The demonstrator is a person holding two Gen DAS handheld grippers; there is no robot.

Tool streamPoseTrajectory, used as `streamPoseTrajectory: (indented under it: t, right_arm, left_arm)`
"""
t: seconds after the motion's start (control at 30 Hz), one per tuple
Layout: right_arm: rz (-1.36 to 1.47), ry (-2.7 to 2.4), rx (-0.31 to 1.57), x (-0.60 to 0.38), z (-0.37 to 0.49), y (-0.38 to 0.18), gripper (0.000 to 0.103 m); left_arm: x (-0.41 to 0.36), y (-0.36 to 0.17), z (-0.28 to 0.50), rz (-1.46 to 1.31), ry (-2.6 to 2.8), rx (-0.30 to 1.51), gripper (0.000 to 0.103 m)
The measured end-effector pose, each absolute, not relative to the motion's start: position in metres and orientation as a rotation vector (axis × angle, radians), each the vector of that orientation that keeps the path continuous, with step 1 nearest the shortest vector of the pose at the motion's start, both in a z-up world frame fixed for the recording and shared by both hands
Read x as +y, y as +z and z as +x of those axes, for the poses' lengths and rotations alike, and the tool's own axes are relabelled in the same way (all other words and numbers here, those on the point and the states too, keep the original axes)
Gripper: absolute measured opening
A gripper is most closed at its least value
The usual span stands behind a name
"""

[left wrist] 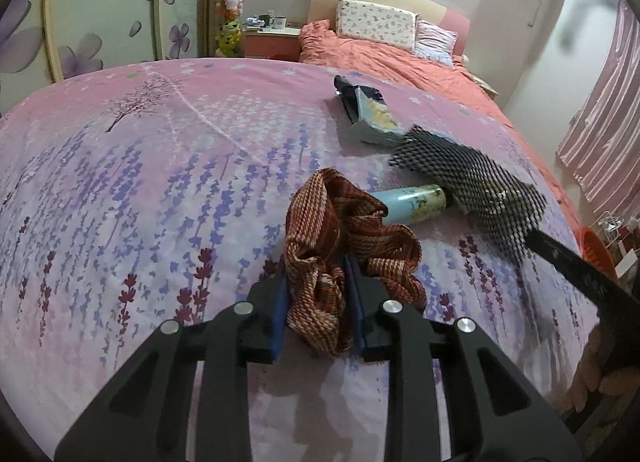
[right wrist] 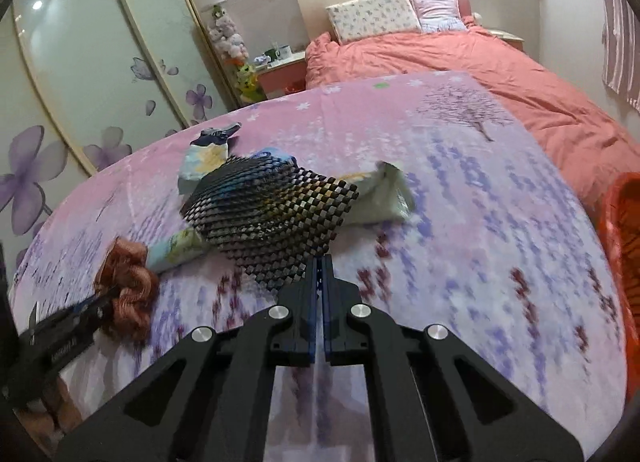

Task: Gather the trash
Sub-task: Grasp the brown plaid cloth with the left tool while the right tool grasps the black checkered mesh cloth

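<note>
Left gripper [left wrist: 316, 302]: jaws clenched on a crumpled red-brown woven cloth [left wrist: 344, 246], which is bunched betw. the blue pads and spills fwd onto the bed [left wrist: 120, 181]. Right gripper [right wrist: 320, 282]: jaws closed tight on the near edge of a black foam mesh sleeve [right wrist: 272, 213]; the sleeve is seen lifted off the bedspread, w. motion blur in the right wrist view.

Positions rel. to the mesh sleeve [left wrist: 472, 185]: a light-blue printed can [left wrist: 412, 205] lies on its side just beside and partly under it, touching the cloth at the can's other end. A crumpled blue-and-yellow snack bag [left wrist: 368, 113] lies just beyond it, toward the headboard. A pale crumpled wrapper [right wrist: 384, 197] shows at its far right edge in the right wrist view; contact cannot be told. An orange basket [right wrist: 624, 246] stands well apart to the right, off the bed's edge.
</note>
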State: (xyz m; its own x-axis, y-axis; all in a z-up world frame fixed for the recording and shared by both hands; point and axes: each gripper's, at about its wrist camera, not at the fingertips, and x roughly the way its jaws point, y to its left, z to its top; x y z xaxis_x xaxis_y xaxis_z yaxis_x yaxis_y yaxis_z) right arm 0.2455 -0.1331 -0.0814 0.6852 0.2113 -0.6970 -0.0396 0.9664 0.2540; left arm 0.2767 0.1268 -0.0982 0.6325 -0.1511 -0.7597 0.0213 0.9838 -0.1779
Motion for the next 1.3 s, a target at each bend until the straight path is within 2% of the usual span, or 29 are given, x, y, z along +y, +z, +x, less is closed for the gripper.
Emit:
streamPoseTrajectory:
  t: [0.3, 0.37, 0.43, 0.47, 0.6, 0.73, 0.77, 0.83, 0.93, 1.03, 1.07, 1.13, 1.2, 1.3]
  right_arm:
    - [0.169, 0.096, 0.785, -0.169, 0.178, -0.072, 0.003]
    - [0.156, 0.082, 0.773, -0.172, 0.172, -0.068, 0.013]
    - [0.16, 0.066, 0.749, -0.173, 0.169, -0.062, 0.052]
    - [0.168, 0.06, 0.732, -0.172, 0.17, -0.059, 0.055]
    - [0.18, 0.052, 0.744, -0.171, 0.182, -0.061, 0.06]
    - [0.144, 0.041, 0.784, -0.159, 0.201, -0.074, 0.066]
    - [0.132, 0.038, 0.791, -0.156, 0.205, -0.077, 0.066]
    - [0.106, 0.032, 0.809, -0.146, 0.219, -0.082, 0.074]
    - [0.073, 0.029, 0.844, -0.135, 0.235, -0.09, 0.078]
    - [0.049, 0.021, 0.897, -0.127, 0.249, -0.099, 0.076]
    - [0.037, 0.009, 0.896, -0.126, 0.249, -0.099, 0.069]
    - [0.035, 0.023, 0.883, -0.124, 0.248, -0.097, 0.032]
    - [0.048, 0.031, 0.879, -0.126, 0.246, -0.097, 0.015]
    - [0.082, 0.027, 0.876, -0.138, 0.236, -0.097, 0.012]
  left_arm:
    - [0.115, -0.091, 0.251, -0.179, -0.211, 0.874, 0.026]
    - [0.109, -0.091, 0.244, -0.177, -0.246, 0.877, 0.026]
    - [0.104, -0.09, 0.239, -0.175, -0.273, 0.881, 0.027]
    - [0.102, -0.09, 0.236, -0.171, -0.28, 0.881, 0.028]
    - [0.099, -0.09, 0.232, -0.158, -0.27, 0.871, 0.038]
    - [0.102, -0.09, 0.232, -0.146, -0.25, 0.867, 0.056]
    - [0.103, -0.09, 0.232, -0.14, -0.244, 0.864, 0.058]
    - [0.103, -0.09, 0.231, -0.125, -0.234, 0.858, 0.065]
    - [0.104, -0.088, 0.227, -0.099, -0.219, 0.842, 0.076]
    - [0.108, -0.085, 0.222, -0.076, -0.199, 0.815, 0.083]
    - [0.109, -0.084, 0.221, -0.069, -0.195, 0.81, 0.084]
    - [0.11, -0.084, 0.22, -0.055, -0.186, 0.803, 0.087]
    - [0.108, -0.085, 0.222, -0.053, -0.186, 0.81, 0.087]
    - [0.102, -0.087, 0.227, -0.059, -0.189, 0.823, 0.087]
